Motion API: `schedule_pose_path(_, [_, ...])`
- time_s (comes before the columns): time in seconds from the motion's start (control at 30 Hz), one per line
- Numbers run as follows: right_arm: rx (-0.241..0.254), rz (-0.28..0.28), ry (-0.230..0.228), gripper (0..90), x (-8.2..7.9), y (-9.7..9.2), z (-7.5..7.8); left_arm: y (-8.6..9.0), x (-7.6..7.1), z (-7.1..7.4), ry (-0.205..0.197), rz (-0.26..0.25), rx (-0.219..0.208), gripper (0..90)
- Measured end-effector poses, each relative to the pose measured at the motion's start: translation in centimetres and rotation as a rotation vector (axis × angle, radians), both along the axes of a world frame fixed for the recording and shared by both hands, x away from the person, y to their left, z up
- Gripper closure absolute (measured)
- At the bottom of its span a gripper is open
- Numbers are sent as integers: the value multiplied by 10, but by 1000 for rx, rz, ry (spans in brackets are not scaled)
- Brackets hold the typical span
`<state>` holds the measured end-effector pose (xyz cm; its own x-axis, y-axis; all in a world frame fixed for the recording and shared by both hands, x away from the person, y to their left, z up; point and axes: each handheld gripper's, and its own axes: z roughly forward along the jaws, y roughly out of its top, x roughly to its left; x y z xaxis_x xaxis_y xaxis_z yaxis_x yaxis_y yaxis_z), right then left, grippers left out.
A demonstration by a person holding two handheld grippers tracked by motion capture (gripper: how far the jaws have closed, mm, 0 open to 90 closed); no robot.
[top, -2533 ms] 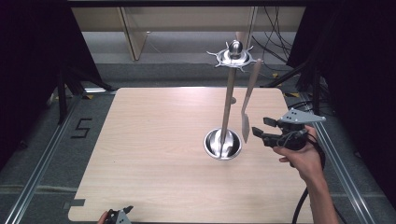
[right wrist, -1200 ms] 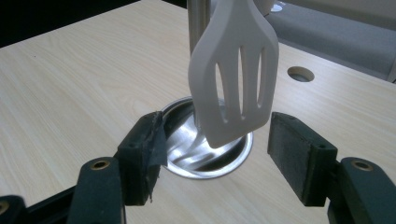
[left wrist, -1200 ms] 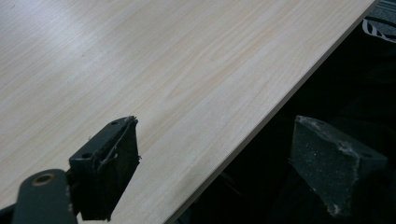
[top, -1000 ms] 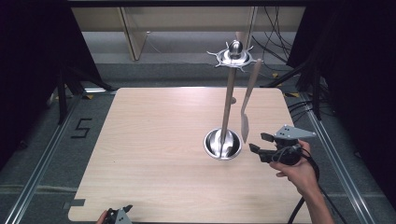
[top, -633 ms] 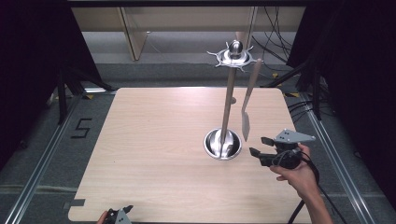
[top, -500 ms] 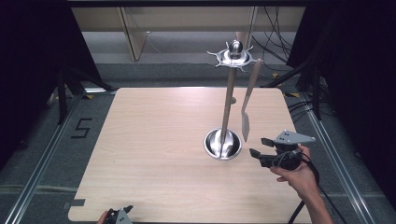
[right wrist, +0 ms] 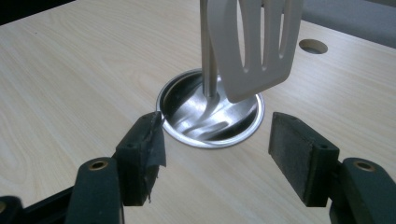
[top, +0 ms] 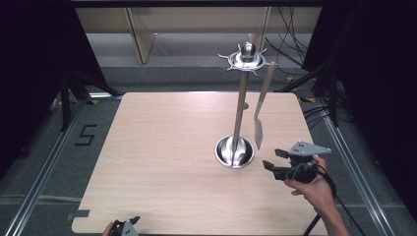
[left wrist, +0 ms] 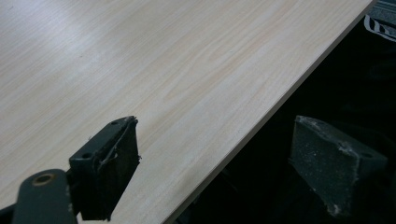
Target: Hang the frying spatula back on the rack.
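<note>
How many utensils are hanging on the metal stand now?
1: a pale slotted spatula hangs from the hook ring at the top of the stand, on the side toward the right gripper; its other hooks look empty.

The right gripper (top: 271, 159) was held level in the person's right hand (top: 314, 189), its fingers (right wrist: 140, 156) spread wide with nothing between them. The left gripper (top: 124, 228) sat low at the near edge, fingers (left wrist: 105, 172) likewise parted.
</note>
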<state>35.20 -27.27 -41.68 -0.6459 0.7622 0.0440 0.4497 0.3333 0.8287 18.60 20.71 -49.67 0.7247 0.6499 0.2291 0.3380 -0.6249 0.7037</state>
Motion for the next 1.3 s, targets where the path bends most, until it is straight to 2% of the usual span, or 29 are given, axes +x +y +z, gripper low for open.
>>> schedule_pose_path(0.03, [-4,1,-8,365,0,0,-1,-2,-4,-2,33,50,-25,148])
schedule_pose_path(0.07, [-17,13,-20,364,1,-2,-1,-3,-4,-4,19,70,-52,148])
schedule_pose_path(0.1, [-5,1,1,362,-2,-1,-1,-3,-4,-4,21,74,-65,148])
schedule_pose_path(0.13, [-14,2,-8,362,-2,-1,-2,-3,-5,-4,20,75,-66,148])
schedule_pose_path(0.17, [-17,6,-27,360,-1,-2,-2,-3,-4,-3,18,74,-64,148])
schedule_pose_path(0.2, [-9,-1,-4,358,-3,-1,-2,-3,-5,-3,18,74,-63,148])
schedule_pose_path(0.27, [-7,0,-11,353,-5,0,-4,-2,-5,-3,20,72,-58,148])
schedule_pose_path(0.3, [-20,12,-12,350,-4,-1,-4,0,-5,-2,29,53,-29,148])
schedule_pose_path(0.33, [-11,6,-6,347,-6,0,-6,0,-5,-2,29,52,-25,148])
schedule_pose_path(0.4, [-26,14,-10,343,-6,0,-8,0,-5,-2,27,53,-27,148])
schedule_pose_path(0.43, [-16,9,6,343,-7,1,-9,-3,-5,-3,21,70,-66,148])
schedule_pose_path(0.5, [-18,15,12,341,-8,2,-12,-2,-5,-3,21,66,-53,148])
schedule_pose_path(0.53, [-22,25,5,339,-8,2,-13,0,-5,-1,29,47,-24,148])
schedule_pose_path(0.6, [-23,25,19,338,-10,3,-16,0,-5,-2,29,48,-27,148])
schedule_pose_path(0.67, [-28,28,19,338,-10,3,-18,-2,-5,-3,20,73,-61,148])
schedule_pose_path(0.7, [-16,23,28,338,-11,5,-19,-1,-5,-3,21,66,-44,148])
schedule_pose_path(0.73, [-12,19,33,337,-12,5,-20,-1,-4,-3,22,67,-42,148])
schedule_pose_path(0.77, [-32,38,14,337,-10,3,-21,-1,-4,-4,18,70,-57,148])
schedule_pose_path(0.83, [-23,25,30,337,-12,4,-24,-2,-4,-4,29,69,-54,148])
schedule_pose_path(0.87, [-19,20,37,336,-12,4,-25,1,0,-1,3,3,0,148])
schedule_pose_path(0.9, [-25,23,32,336,-12,3,-27,1,0,-1,1,-2,-1,148])
schedule_pose_path(0.93, [-29,30,39,336,-13,3,-27,1,-1,-1,6,5,-3,148])
schedule_pose_path(0.97, [-26,25,31,335,-13,3,-29,-2,-5,-3,21,73,-65,148])
schedule_pose_path(1.03, [-28,26,46,335,-15,3,-30,-2,-5,-3,20,72,-66,148])
schedule_pose_path(1.1, [-24,32,13,334,-14,1,-32,-1,-4,-2,22,67,-45,148])
schedule_pose_path(1.13, [-13,17,49,334,-17,2,-32,-2,-5,-3,22,70,-57,148])
schedule_pose_path(1.2, [-22,38,8,333,-15,0,-34,2,-1,1,0,4,2,148])
schedule_pose_path(1.23, [-11,21,49,332,-19,2,-35,0,-4,-1,26,46,-26,148])
schedule_pose_path(1.3, [-11,30,37,331,-19,1,-38,-2,-5,-3,19,71,-54,148])
